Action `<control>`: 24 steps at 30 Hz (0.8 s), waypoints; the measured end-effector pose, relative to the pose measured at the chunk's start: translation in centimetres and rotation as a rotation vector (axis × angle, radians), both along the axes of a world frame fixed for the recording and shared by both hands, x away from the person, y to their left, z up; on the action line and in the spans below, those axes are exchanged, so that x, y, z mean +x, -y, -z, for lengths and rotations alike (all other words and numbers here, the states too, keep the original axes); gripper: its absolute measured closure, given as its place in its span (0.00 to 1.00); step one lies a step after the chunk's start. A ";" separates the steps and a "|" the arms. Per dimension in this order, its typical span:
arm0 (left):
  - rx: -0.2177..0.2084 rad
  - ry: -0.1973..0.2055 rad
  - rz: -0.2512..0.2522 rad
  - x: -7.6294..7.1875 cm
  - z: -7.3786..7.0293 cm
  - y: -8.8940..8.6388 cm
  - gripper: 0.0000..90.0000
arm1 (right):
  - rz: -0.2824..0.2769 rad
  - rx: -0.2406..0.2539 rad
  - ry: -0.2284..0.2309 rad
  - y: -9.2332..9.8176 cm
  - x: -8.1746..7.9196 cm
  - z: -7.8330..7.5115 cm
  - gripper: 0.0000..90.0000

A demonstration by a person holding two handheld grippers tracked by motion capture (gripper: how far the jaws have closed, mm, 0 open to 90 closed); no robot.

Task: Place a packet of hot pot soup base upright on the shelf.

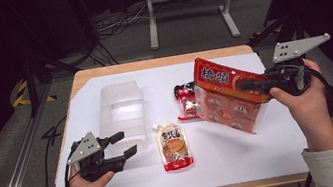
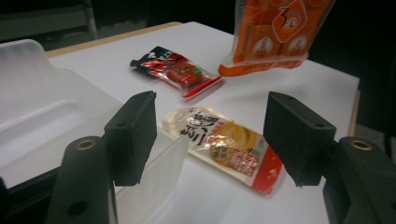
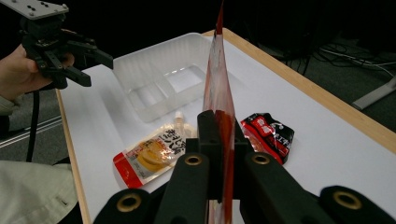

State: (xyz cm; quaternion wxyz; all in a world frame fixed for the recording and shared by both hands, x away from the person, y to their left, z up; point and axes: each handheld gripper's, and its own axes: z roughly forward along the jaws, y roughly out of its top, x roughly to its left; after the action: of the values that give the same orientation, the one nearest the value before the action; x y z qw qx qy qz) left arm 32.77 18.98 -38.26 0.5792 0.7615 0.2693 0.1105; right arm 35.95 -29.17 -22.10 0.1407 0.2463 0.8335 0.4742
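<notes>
orange snack bag [image 1: 225, 93] lifted clear of worktop [image 1: 245, 157], right side, upper edge pinched flat in right gripper [image 1: 246, 85] fingers | clear bin [image 1: 122, 111] empty; spouted pouch [image 1: 173, 146], red packet [image 1: 186, 100] unpacked | left gripper [image 1: 123, 144] low beside bin, fingers half-spread, holding nothing

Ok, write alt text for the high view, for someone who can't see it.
The right hand-held gripper holds a large orange snack bag lifted above a white table. The left hand-held gripper, jaws open, sits beside a clear plastic tray, a spouted sauce pouch and a small red packet.
</notes>
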 end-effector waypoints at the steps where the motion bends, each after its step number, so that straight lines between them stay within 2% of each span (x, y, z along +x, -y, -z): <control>1: -0.010 -0.001 0.004 0.1 0.0 0.1 0.39 | -0.006 0.000 0.003 -0.2 0.0 -0.1 1.00; 4: -0.022 0.006 0.018 0.3 -0.1 0.4 0.38 | -0.020 0.003 0.007 -0.8 -0.1 -0.4 1.00; 5: -0.024 0.010 0.024 0.4 -0.1 0.7 0.38 | -0.040 0.010 0.008 -1.4 -0.1 -0.7 1.00; 11: -0.023 0.068 0.058 1.0 -0.5 1.5 0.37 | -0.083 0.018 0.012 -2.7 -0.1 -1.2 1.00; 12: -0.044 0.070 0.073 1.0 -0.6 1.6 0.36 | -0.095 0.022 0.012 -3.1 0.0 -1.3 1.00; 14: -0.058 0.076 0.081 1.1 -0.6 1.7 0.34 | -0.111 0.027 0.011 -3.6 0.0 -1.4 1.00; 21: -0.057 0.078 0.111 1.8 -0.6 2.5 0.34 | -0.150 0.034 0.005 -4.9 0.2 -1.4 1.00; 24: -0.058 0.073 0.114 2.2 -0.6 2.7 0.35 | -0.178 0.025 0.016 -5.7 0.2 -1.5 1.00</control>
State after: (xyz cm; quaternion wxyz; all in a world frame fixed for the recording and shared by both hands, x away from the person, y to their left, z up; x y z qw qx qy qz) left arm 34.94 16.24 -37.66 0.6160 0.7538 0.2072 0.0973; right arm 36.15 -23.47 -20.63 0.1017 0.1693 0.8449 0.4972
